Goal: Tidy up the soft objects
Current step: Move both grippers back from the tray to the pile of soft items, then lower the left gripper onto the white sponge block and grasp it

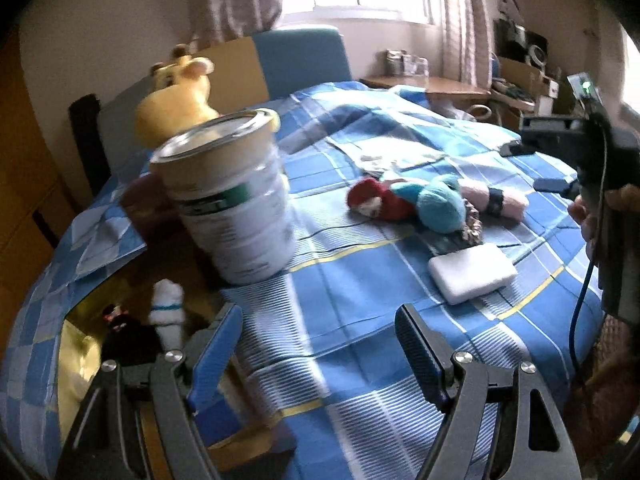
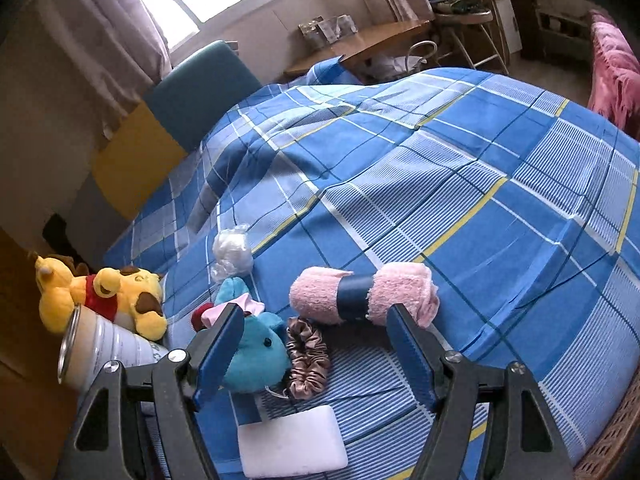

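Observation:
Soft things lie together on the blue checked bedspread (image 2: pixel 480 208): a blue plush (image 2: pixel 252 356) with a red part, a brown satin scrunchie (image 2: pixel 308 360), a rolled pink towel (image 2: pixel 360 296) with a dark band, and a white sponge block (image 2: pixel 292 444). A yellow plush (image 2: pixel 104 296) lies further left beside a tin can (image 2: pixel 100 356). My right gripper (image 2: pixel 316 344) hovers open just above the scrunchie, gripping nothing. My left gripper (image 1: pixel 320 344) is open over bare bedspread, with the tin can (image 1: pixel 236 200) ahead on its left and the blue plush (image 1: pixel 420 200), towel (image 1: pixel 500 200) and sponge (image 1: pixel 472 276) ahead on its right.
A crumpled clear plastic bag (image 2: pixel 232 248) lies behind the plushes. A wicker basket rim (image 2: pixel 612 440) shows at the lower right, a pink blanket (image 2: pixel 612 76) beyond the bed. A white rolled sock (image 1: pixel 168 308) sits in a gap at the bed's left edge. The headboard (image 1: pixel 304 56) stands behind.

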`<state>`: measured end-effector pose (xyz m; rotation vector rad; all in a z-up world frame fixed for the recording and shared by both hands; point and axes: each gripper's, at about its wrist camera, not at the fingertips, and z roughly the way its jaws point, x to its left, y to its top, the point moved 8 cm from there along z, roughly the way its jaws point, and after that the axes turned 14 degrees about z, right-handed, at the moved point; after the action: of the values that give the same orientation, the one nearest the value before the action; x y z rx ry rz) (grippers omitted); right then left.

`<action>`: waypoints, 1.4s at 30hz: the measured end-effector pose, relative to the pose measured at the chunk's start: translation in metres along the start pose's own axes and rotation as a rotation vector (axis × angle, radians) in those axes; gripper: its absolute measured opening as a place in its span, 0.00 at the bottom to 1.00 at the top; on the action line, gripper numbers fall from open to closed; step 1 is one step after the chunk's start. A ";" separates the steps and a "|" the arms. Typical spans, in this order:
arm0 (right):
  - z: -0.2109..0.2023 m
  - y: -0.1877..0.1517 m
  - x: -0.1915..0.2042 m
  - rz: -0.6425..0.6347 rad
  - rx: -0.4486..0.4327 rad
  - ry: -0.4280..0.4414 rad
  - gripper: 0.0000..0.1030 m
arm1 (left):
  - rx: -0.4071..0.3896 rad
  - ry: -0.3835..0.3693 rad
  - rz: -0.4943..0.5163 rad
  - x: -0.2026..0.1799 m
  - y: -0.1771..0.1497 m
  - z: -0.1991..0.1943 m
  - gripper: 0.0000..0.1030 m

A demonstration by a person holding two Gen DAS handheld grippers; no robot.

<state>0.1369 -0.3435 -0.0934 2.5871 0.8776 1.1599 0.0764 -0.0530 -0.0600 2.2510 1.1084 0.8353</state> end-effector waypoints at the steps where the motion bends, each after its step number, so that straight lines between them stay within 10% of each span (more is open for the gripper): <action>1: 0.000 0.000 0.000 0.005 0.002 0.004 0.73 | 0.002 -0.006 0.008 -0.004 0.002 0.003 0.77; 36: 0.001 0.007 -0.012 0.152 0.046 0.104 0.73 | -0.057 -0.361 0.506 -0.164 0.077 0.109 0.80; 42: 0.004 0.004 -0.011 0.158 0.064 0.107 0.73 | -0.020 -0.514 0.342 -0.162 0.071 0.112 0.42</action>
<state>0.1359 -0.3535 -0.1017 2.7104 0.7528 1.3437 0.1141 -0.2425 -0.1400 2.4745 0.4875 0.3418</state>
